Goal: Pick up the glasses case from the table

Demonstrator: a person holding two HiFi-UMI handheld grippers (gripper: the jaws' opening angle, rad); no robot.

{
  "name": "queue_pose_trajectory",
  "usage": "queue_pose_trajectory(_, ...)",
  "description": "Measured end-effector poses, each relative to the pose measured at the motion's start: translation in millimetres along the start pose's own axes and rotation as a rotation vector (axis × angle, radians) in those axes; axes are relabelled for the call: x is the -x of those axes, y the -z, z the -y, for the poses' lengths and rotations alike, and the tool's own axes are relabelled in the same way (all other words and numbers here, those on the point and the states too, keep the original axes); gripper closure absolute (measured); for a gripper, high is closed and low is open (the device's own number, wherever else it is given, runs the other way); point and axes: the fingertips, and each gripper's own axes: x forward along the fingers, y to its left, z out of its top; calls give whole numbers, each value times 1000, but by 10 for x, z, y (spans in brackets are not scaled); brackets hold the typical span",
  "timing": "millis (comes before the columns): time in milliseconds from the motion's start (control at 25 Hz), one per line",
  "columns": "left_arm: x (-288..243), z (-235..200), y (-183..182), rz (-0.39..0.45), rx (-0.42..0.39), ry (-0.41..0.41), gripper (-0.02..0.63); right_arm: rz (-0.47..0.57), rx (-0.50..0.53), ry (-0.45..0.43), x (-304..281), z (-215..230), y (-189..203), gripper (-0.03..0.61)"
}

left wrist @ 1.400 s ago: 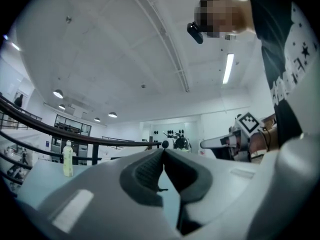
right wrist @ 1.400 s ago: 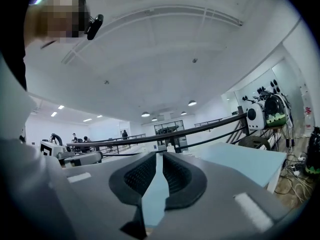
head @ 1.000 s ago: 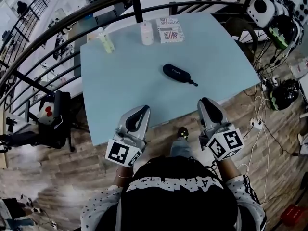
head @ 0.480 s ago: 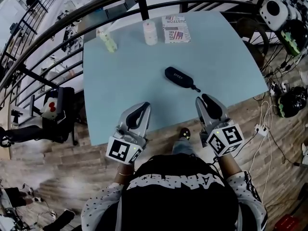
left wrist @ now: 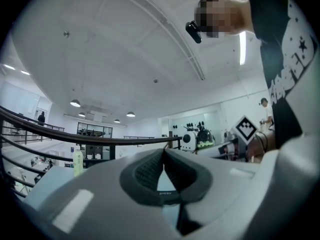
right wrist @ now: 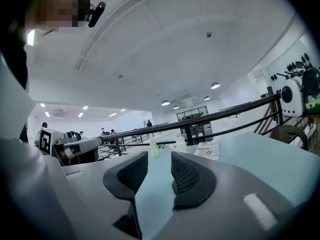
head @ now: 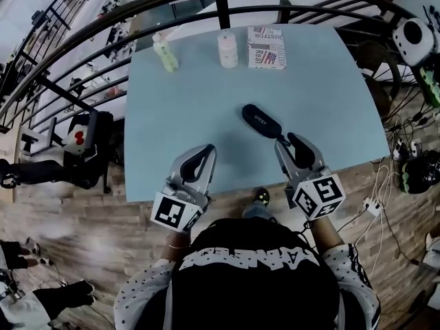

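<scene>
The glasses case (head: 260,120) is a black oval pouch lying on the light blue table (head: 192,108), its small strap trailing toward the near right. My right gripper (head: 294,141) sits just behind that strap end at the table's near edge. Its jaws are opening, with a gap and only bare tabletop between them in the right gripper view (right wrist: 160,158); the case is hidden there. My left gripper (head: 204,150) hovers over the near edge, well left of the case. Its tips meet in the left gripper view (left wrist: 163,151), holding nothing.
At the table's far edge stand a pale green bottle (head: 165,52), a white bottle (head: 227,49) and a printed packet (head: 267,47). A dark curved railing (head: 137,9) runs behind the table. Cables and gear (head: 412,163) lie on the wooden floor at right.
Both grippers have moved forward over the table's near edge. The right one has closed in on the case's strap end, and its jaws have parted.
</scene>
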Motion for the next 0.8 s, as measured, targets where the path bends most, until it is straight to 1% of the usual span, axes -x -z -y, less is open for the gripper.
queue_pose_trajectory(200, -135, -3, 21, -12, -3, -42, 614, -42, 30, -46, -148, 149, 56, 423)
queue_pose_trajectory(480, -353, 68, 60, -22, -14, -93, 614, -101, 55, -90, -304, 436, 235, 399)
queue_pose_trajectory(680, -402, 138, 130, -39, -18, -123, 614, -147, 89, -124, -396, 567, 413, 376)
queue_pose_trajectory(800, -380, 99, 181, -52, -17, -158, 614, -194, 113, -148, -467, 607, 582, 364)
